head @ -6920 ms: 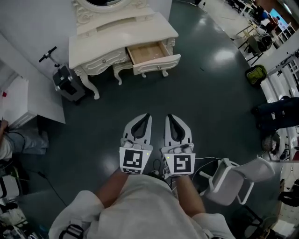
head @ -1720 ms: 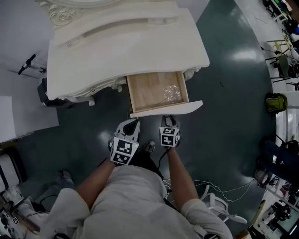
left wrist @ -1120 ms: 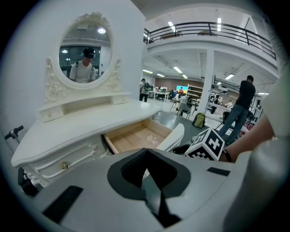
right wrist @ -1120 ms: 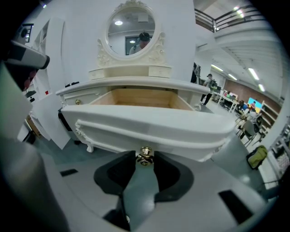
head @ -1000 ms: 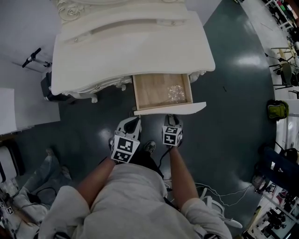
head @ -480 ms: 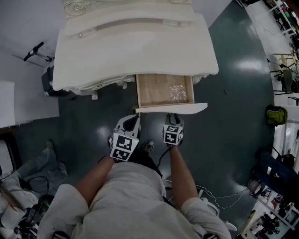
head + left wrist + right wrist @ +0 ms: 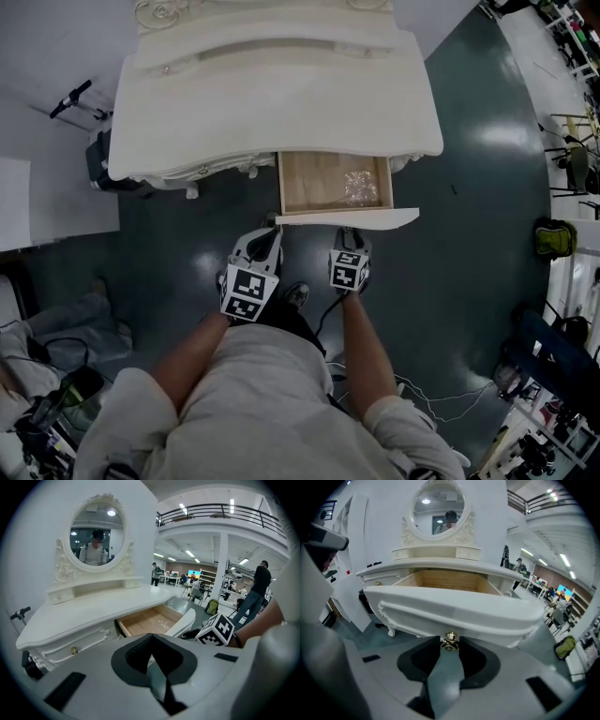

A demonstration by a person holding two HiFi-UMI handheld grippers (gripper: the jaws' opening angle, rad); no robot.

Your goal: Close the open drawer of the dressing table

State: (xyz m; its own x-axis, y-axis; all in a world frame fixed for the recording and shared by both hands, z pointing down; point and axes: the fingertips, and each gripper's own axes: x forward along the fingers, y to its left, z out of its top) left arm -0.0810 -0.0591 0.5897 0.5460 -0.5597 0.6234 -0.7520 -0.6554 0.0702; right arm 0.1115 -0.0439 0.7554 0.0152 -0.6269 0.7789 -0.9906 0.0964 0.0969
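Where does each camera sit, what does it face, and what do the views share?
Head view: on the person's head, facing down at the cream-white dressing table and its open wooden drawer; shows torso, forearms, left gripper, right gripper.
Left gripper view: on that gripper, facing the table's oval mirror; shows its shut jaws.
Right gripper view: on that gripper, facing the drawer front; its jaws grip the round brass knob.
Shared: the drawer.

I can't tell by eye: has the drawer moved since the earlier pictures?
Yes. The drawer has slid slightly in under the dressing table; less wooden floor shows.
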